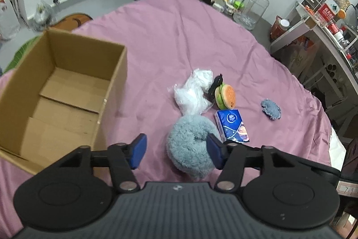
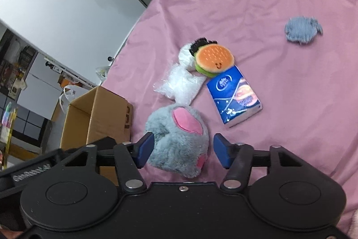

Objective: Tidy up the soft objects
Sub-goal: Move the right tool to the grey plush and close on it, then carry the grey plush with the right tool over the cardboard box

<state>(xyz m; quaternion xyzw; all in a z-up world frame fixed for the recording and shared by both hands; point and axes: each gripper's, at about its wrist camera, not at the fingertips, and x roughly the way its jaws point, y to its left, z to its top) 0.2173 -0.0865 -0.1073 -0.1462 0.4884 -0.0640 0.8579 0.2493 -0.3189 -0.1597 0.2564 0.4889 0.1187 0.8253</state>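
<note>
On the pink bedsheet (image 1: pixel 179 37): one cardboard box (image 1: pixel 60 91), open-topped, at the left; one grey plush toy (image 1: pixel 190 147) beside it; one white plastic bag (image 1: pixel 192 93); one burger plush (image 1: pixel 224 94) touching that bag; one blue tissue pack (image 1: pixel 232 125); one blue-grey fabric piece (image 1: pixel 271 109), well apart. Left gripper (image 1: pixel 176 151) fingers spread wide, nothing held. Right gripper (image 2: pixel 183 151) fingers apart, flanking the grey plush toy (image 2: pixel 179 140), not clamped.
</note>
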